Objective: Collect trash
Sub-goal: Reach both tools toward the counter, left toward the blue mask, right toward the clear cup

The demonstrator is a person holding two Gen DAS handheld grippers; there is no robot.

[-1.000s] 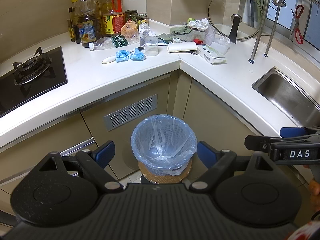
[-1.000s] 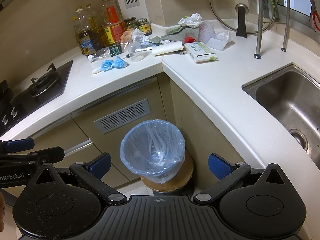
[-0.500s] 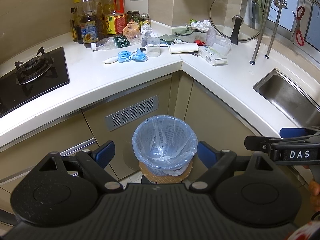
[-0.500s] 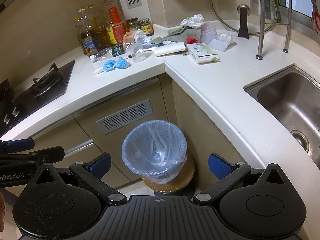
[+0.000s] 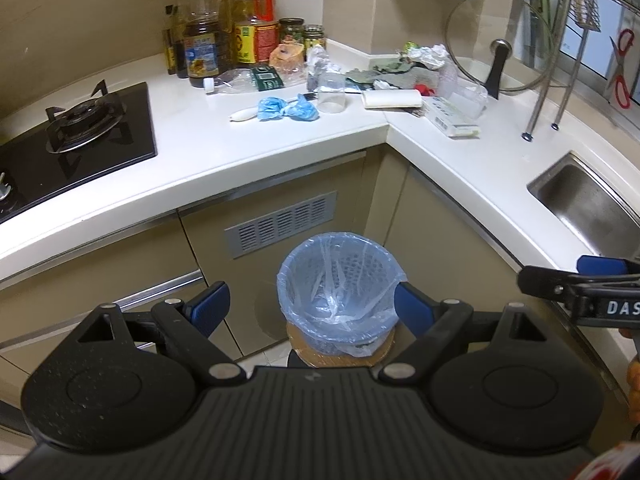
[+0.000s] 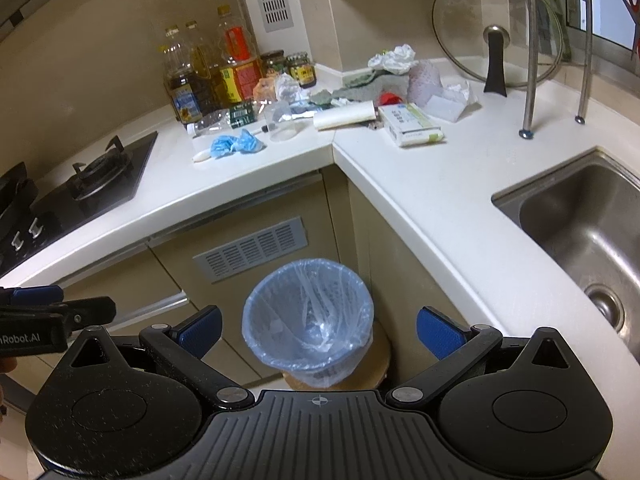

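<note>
Stove (image 5: 76,120), far left, clear. Blue crumpled wad (image 5: 286,109), bottles (image 6: 208,80) behind: sweeping risks toppling them. Carton (image 6: 412,125) near corner. Lined bin (image 5: 340,284) on floor below, apparently empty. Left gripper (image 5: 312,308) and right gripper (image 6: 318,330): spread wide, nothing held.

A white L-shaped counter (image 5: 460,168) fills the corner of a kitchen with beige tiled walls (image 5: 80,16). At 9 o'clock a black gas hob (image 5: 72,140) is set in it, at 3 o'clock a steel sink (image 6: 580,216). Below are beige cabinet doors (image 6: 400,264) with a grey vent grille (image 5: 280,224). At 1 o'clock there is a window (image 5: 592,52).
</note>
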